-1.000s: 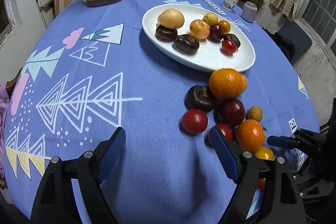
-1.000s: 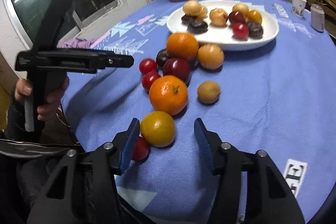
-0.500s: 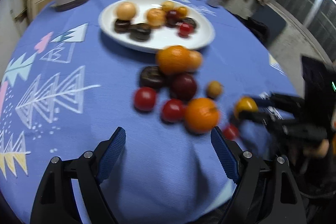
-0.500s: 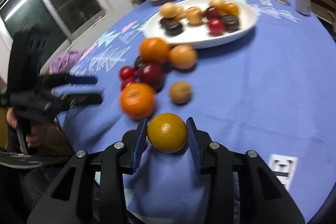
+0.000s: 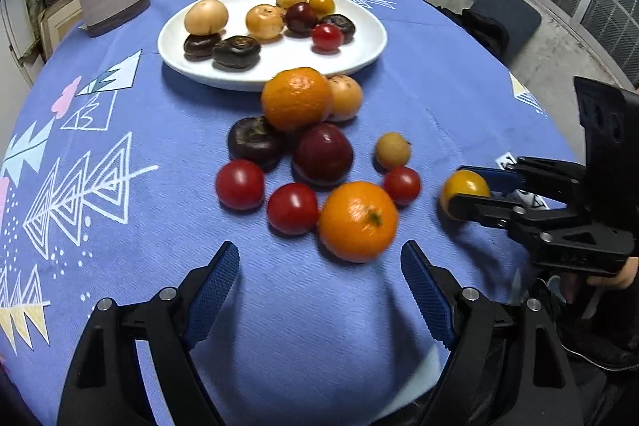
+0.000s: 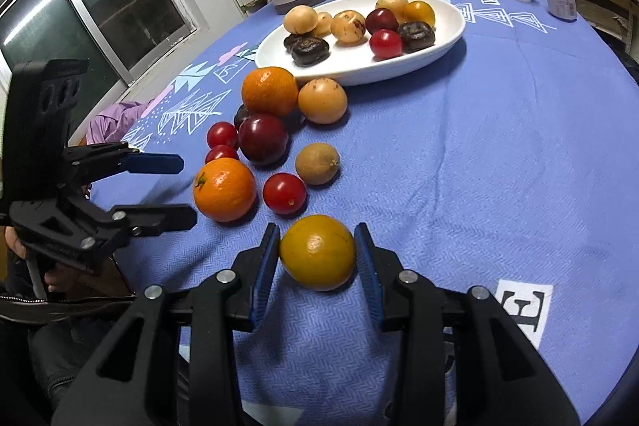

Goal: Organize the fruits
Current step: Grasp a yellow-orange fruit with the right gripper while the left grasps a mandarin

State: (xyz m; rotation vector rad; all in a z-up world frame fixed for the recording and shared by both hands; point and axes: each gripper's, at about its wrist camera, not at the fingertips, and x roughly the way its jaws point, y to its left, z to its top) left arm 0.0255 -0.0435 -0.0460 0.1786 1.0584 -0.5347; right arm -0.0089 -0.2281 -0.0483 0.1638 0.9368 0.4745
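- The right claw (image 6: 317, 252) pinched a round yellow-orange fruit (image 6: 317, 252) between its blue ribbed pads, one pad on each flank, so the grip ran across the widest part (a sensible hold for something that rolls). The fruit sat at the near edge of the round surface under its blue patterned cloth (image 6: 479, 154), seemingly touching the cloth or barely off it.
- The left claw (image 5: 319, 290) stood spread wide with nothing between its pads, poised just short of the big round orange with the green stem scar (image 5: 358, 221), probably lined up to take it next.
- Beyond lay the loose cluster: small red tomatoes (image 5: 239, 184), a dark red plum (image 5: 322, 153), a small tan fruit (image 5: 392, 150) and a second large orange (image 5: 295, 98), all bunched close beside the dish for short carries.
- Farthest, the oval white ceramic plate (image 5: 359, 54) already held the sorted fruit, leaving bare room at its near side.
- Compared with a second before, the right claw had shut from a loose straddle onto the yellow-orange fruit, which now hid less of the small red tomato beside it; the left claw had slid sideways toward the orange, its spread unchanged.
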